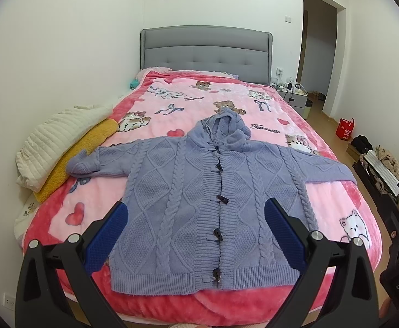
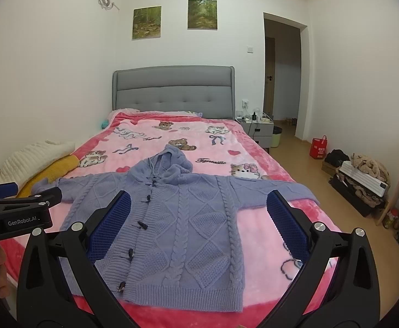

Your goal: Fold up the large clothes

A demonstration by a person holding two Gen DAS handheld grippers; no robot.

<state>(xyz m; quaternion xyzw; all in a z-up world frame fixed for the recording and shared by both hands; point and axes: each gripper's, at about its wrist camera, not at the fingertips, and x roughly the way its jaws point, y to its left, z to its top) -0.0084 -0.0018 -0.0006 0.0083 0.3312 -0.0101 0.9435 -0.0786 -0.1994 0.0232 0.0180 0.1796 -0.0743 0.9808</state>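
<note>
A purple knitted cardigan (image 1: 199, 199) is spread flat, buttoned, at the foot edge of the bed (image 1: 336, 199). The left claw (image 1: 196, 235) and right claw (image 2: 199, 224) are held apart above it, gripping nothing.

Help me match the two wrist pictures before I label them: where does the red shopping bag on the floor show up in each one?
Left wrist view: the red shopping bag stands at the right, on the floor past the bed's far right corner.
Right wrist view: the red shopping bag stands right of centre, on the floor below the doorway.
Shared landmark: the grey headboard.
</note>
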